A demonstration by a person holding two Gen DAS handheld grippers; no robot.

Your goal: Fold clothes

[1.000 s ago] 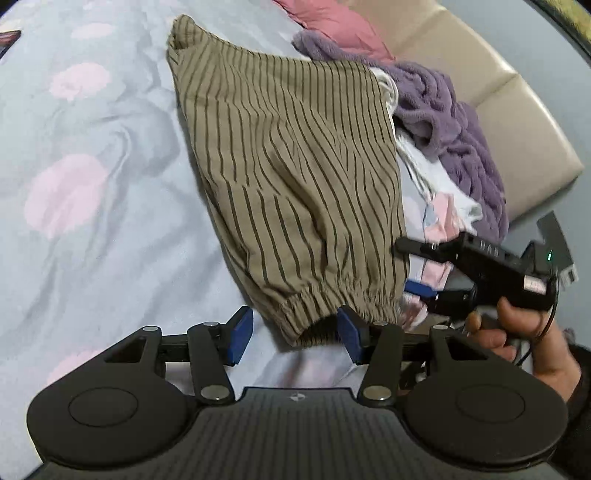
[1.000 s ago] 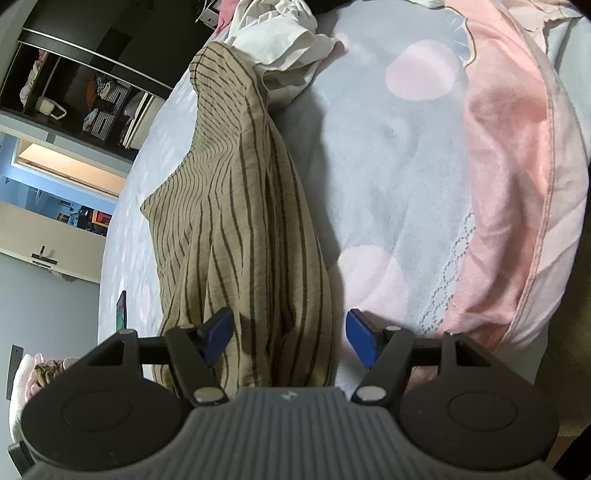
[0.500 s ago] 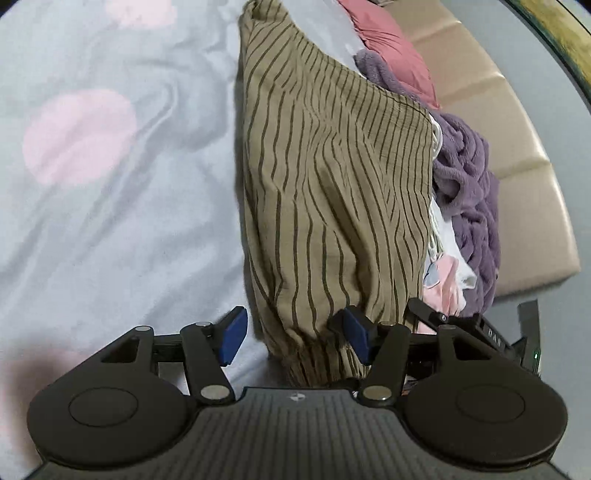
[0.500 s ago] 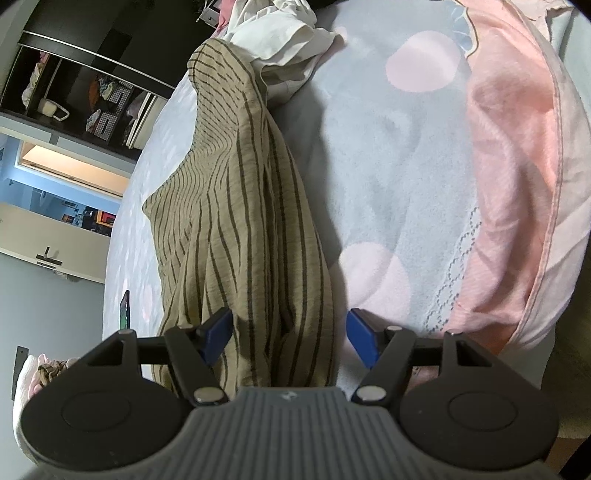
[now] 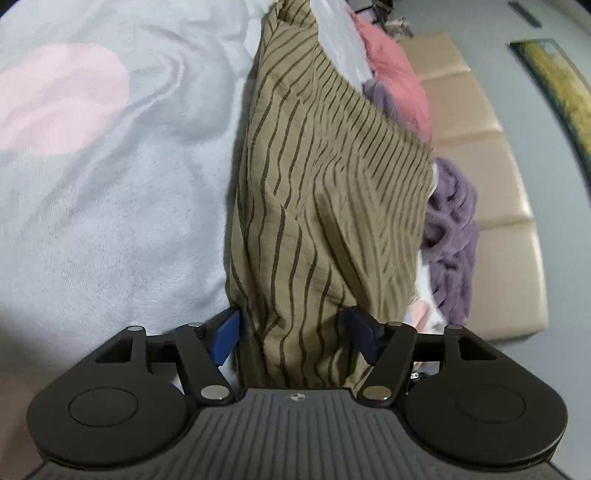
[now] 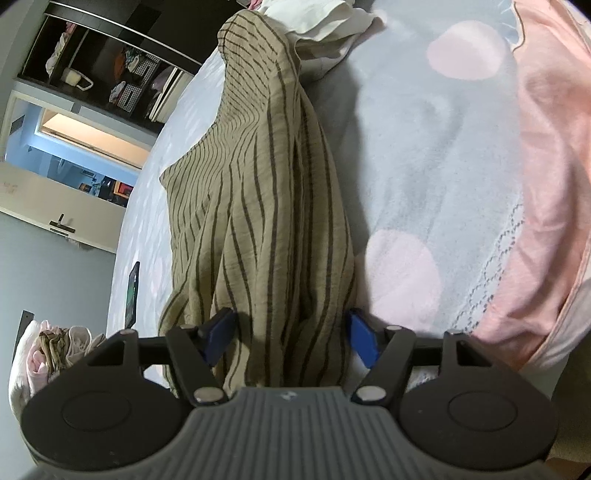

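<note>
My left tool (image 5: 293,334) has its blue pads spread wide, and one end of the striped olive garment (image 5: 325,192) runs up between them without either pad pressing it. From this end the cloth stretches away over the pale blue bedspread with pink spots (image 5: 110,158), rising to a bunched point far up the left wrist view. Along its right edge lie a purple fleece garment (image 5: 450,221) and a pink one (image 5: 395,74), with the padded beige headboard (image 5: 495,177) beyond them.

My right tool (image 6: 291,334) is likewise spread, its pads sitting either side of the other end of the striped olive garment (image 6: 266,206), with the cloth loose between them. Here the fabric lies in long folds on the bedspread (image 6: 424,147), its far end touching a white garment (image 6: 317,22). A pink-edged quilt (image 6: 546,184) lies to the right. A dark tablet (image 6: 132,291) lies on the bed to the left, near a small heap of clothes (image 6: 55,354).
</note>
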